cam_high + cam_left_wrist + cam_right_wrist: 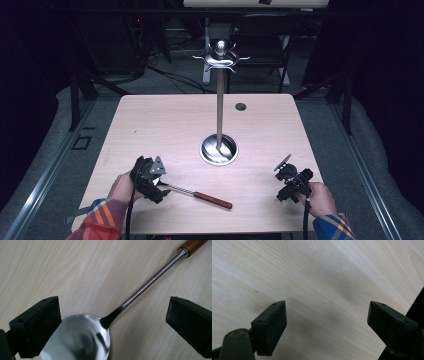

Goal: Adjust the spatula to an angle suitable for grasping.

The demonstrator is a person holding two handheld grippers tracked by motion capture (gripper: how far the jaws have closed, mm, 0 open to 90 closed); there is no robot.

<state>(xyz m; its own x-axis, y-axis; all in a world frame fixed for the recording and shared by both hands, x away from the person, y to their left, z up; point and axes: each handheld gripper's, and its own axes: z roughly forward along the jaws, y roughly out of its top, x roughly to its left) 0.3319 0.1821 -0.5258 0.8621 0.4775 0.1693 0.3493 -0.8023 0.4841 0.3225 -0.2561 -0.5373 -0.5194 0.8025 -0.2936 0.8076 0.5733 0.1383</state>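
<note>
A steel spoon [82, 337] with a long shaft and a reddish wooden handle [212, 200] lies flat near the table's front edge. My left gripper [159, 186] hovers over its bowl end; in the left gripper view the jaws stand wide apart, the bowl between them and close to the left jaw, untouched by the right one. A tall steel rack [219, 102] with hooked arms on top rises from a round base [218, 150] at the table's middle. My right gripper [286, 186] is open at the front right, with bare wood between its jaws.
The light wooden table [165, 125] has a small round hole [240, 106] at the back right. Its right edge [412, 307] lies close to my right gripper. Beyond the table stand a dark chair [262, 45] and cables on grey floor.
</note>
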